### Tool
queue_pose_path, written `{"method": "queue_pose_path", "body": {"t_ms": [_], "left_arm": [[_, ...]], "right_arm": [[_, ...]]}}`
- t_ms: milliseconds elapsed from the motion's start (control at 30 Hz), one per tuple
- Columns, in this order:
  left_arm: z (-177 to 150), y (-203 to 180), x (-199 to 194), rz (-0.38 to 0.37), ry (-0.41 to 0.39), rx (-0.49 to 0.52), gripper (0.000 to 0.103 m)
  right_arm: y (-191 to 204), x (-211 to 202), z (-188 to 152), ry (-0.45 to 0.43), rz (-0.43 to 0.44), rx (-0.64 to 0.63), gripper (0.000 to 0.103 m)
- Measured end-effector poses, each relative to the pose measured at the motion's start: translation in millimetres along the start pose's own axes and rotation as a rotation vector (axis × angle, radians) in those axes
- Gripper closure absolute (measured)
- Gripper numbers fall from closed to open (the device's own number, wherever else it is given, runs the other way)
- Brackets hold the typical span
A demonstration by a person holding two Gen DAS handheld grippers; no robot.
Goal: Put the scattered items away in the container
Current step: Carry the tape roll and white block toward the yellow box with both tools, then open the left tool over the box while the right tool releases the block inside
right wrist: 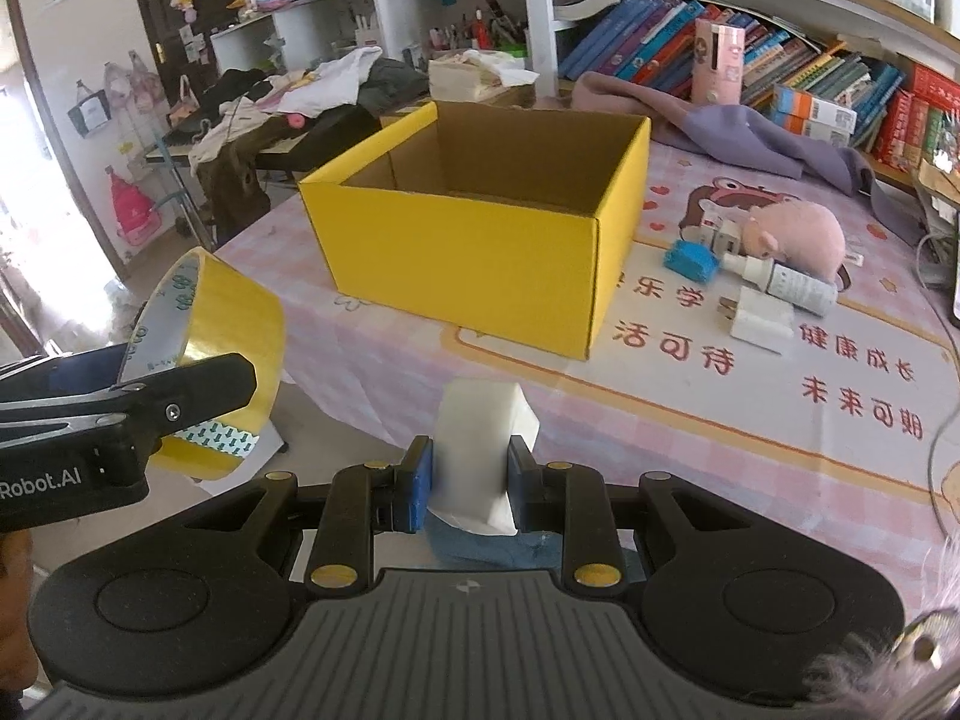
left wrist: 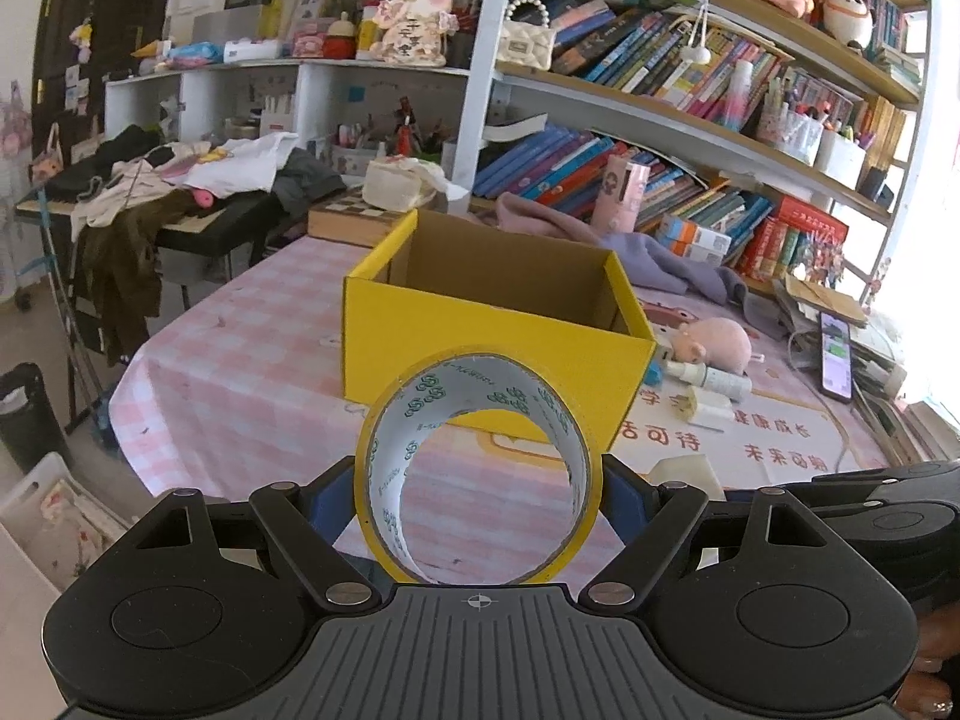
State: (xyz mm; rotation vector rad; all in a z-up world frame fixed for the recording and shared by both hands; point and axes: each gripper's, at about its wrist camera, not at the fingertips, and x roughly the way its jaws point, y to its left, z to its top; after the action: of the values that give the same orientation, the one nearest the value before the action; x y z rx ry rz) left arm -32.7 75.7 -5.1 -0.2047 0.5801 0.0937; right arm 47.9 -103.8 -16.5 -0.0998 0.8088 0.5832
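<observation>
Fingers (left wrist: 624,489) around tape roll (left wrist: 480,468)

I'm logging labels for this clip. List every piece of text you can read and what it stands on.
"Robot.AI": on the black left gripper body, which holds the yellow roll of tape.
"活可待", "健康成长", "未来可期", "乐学": red characters on the pink checked tablecloth.
Green print inside the tape's core: too small to read.
White spray bottle label and book spines: blurred, unreadable.
</observation>
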Motion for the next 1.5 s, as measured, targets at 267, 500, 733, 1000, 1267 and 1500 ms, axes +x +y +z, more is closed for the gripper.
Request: {"method": "queue_pose_path", "body": {"t_ms": [267, 500, 733, 1000, 1267, 1500], "left_arm": [[5.8, 6.7, 8.9, 0.028, -0.001, -0.017, 0.020], [21.1, 5.6, 19.7, 0.038, -0.044, 0.008, 0.020], [59.9, 1.6, 40.9, 0.043, -0.101, 0.065, 0.020], [116.2, -1.9, 84.9, 0.053, -0.146, 0.126, 0.020], [153.0, -7.8, 149.3, 0.053, -0.107, 0.239, 0.020], [157.4, -18.1, 220.5, 0.070, 0.032, 0.402, 0.020]], "right_arm": [[6.1, 11.3, 13.1, 0.000, 0.033, -0.043, 0.079], [5.2, 19.2, 30.7, -0.056, 0.042, -0.077, 0.080], [-6.2, 29.9, 72.4, -0.145, 0.039, -0.122, 0.080], [-26.0, 60.2, 132.0, -0.210, 0.031, -0.175, 0.080], [-42.4, 117.3, 177.8, -0.158, 0.006, -0.288, 0.080], [-49.0, 192.3, 188.1, 0.010, -0.027, -0.477, 0.080]]}}
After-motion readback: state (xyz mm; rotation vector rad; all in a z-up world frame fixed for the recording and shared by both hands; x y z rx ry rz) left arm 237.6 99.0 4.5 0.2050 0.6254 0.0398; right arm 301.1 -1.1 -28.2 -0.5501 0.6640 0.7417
